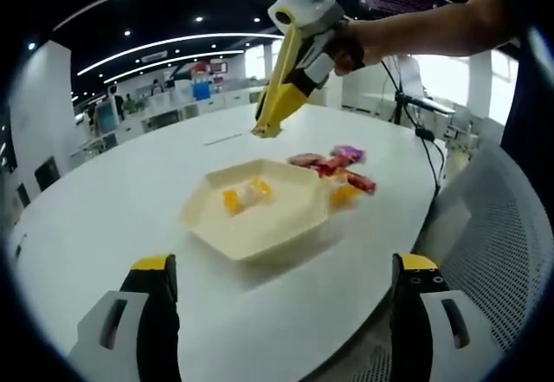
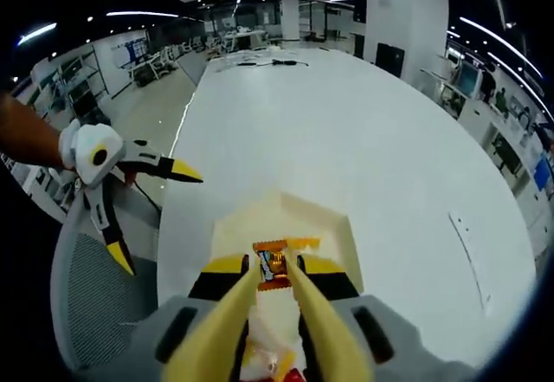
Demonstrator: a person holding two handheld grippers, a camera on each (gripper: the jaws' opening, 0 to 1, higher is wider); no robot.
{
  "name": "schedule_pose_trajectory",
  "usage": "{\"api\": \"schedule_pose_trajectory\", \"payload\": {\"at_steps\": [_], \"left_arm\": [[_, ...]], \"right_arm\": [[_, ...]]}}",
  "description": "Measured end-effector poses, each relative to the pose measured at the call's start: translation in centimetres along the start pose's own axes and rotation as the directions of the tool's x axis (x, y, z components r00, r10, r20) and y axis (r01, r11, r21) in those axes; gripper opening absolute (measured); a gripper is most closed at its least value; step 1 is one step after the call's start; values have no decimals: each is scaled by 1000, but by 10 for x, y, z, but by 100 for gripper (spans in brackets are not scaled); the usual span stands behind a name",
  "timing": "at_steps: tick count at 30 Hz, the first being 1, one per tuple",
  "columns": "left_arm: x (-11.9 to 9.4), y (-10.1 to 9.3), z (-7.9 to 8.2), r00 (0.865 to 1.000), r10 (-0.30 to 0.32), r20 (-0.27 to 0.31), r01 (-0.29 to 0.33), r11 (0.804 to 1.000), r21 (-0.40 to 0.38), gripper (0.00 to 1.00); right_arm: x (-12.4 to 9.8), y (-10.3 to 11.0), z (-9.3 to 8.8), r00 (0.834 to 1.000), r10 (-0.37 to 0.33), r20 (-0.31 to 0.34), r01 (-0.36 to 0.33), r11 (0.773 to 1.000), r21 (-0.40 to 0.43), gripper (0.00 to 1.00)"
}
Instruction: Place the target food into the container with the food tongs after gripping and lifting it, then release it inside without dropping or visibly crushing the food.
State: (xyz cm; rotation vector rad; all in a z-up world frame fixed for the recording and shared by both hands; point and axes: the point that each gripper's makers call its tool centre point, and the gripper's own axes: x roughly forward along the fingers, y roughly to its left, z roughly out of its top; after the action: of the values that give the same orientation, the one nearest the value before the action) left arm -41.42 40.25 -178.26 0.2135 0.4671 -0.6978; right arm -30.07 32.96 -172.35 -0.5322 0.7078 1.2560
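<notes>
Bright ceiling strip lights [image 1: 164,53] glare softly off the white table [image 2: 346,157]; edges bend.

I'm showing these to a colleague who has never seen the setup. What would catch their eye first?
Probably the yellow tongs in the right gripper, pinching an orange-wrapped snack above the cream hexagonal tray on the round white table. Next, the bright wrapped snacks lying beside the tray, while the left gripper hangs open off the table's edge.

White table [image 1: 104,217] — cream container [image 1: 260,217], wrapped snacks [image 1: 333,167] beside it.
</notes>
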Motion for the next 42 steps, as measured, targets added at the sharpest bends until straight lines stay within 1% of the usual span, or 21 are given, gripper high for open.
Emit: {"api": "schedule_pose_trajectory", "payload": {"at_steps": [5,8,10,24,33,42], "left_arm": [[0,0,-1,1000,0,-4,0,1000,4,98],[0,0,0,1000,-1,0,1,1000,3,98],[0,0,-1,1000,-2,-4,2,1000,3,98],[-1,1,2,1000,4,5,-4,1000,2,98],[-1,0,1,1000,1,5,-1,1000,6,98],[-1,0,0,1000,-4,0,4,1000,3,98]], "right_arm": [[-1,0,0,1000,6,3,-6,1000,10,21],[-1,0,0,1000,6,3,-6,1000,2,22],[-1,-1,2,1000,2,15,-2,1000,-11,23],[-4,0,3,1000,1,18,-1,1000,-23,24],[-12,0,5,999,0,32,1,999,-32,24],[-24,-6,-1,999,-12,35,13,999,-32,25]]}}
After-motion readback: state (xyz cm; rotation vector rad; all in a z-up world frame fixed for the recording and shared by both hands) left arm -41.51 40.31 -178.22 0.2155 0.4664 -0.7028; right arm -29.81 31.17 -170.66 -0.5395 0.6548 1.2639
